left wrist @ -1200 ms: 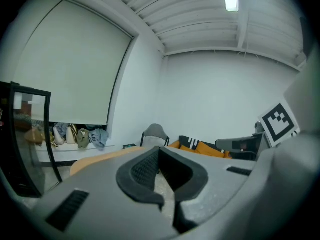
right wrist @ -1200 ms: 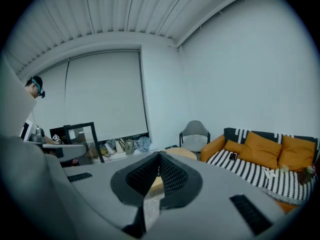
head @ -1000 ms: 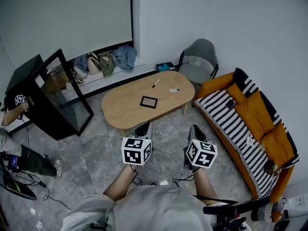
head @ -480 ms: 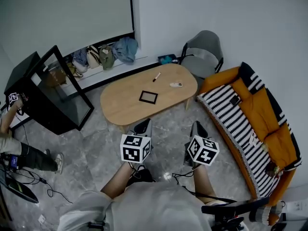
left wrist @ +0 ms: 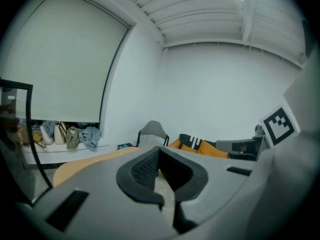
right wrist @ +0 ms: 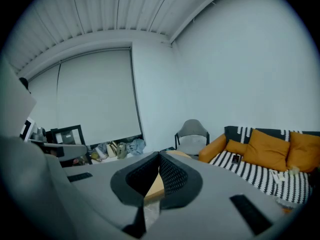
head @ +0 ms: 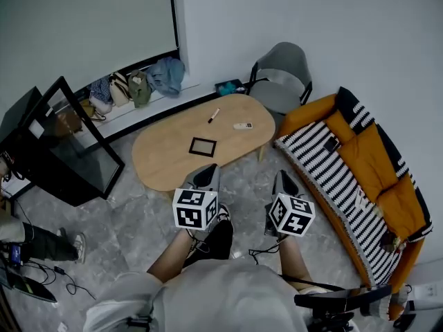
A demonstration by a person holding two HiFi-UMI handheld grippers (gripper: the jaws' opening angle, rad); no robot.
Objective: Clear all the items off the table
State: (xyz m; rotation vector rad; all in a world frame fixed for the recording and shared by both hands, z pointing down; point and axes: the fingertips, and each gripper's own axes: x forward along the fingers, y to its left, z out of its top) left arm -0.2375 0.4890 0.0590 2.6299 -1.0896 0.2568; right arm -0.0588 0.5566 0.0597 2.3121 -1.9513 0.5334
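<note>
An oval wooden table (head: 166, 161) stands ahead of me in the head view. On it lie a black marker (head: 214, 115), a white remote (head: 242, 126) and a flat black-framed square (head: 202, 146). My left gripper (head: 206, 176) hangs at the table's near edge, shut and holding nothing. My right gripper (head: 282, 181) is over the floor, just right of the table, also shut and holding nothing. In the left gripper view the left gripper (left wrist: 159, 151) has its pads together, with the table (left wrist: 85, 160) behind. The right gripper (right wrist: 159, 157) shows its pads meeting too.
A grey chair (head: 280, 81) stands behind the table's far right end. An orange sofa (head: 377, 171) with a striped blanket (head: 325, 164) runs along the right. A black glass cabinet (head: 66, 144) stands at the left. Bags and clothes (head: 135, 85) line the wall; cables (head: 48, 275) lie on the floor.
The view has drifted: table and cabinet sit further left and the table's near edge is now at my left gripper. Both grippers stay shut.
</note>
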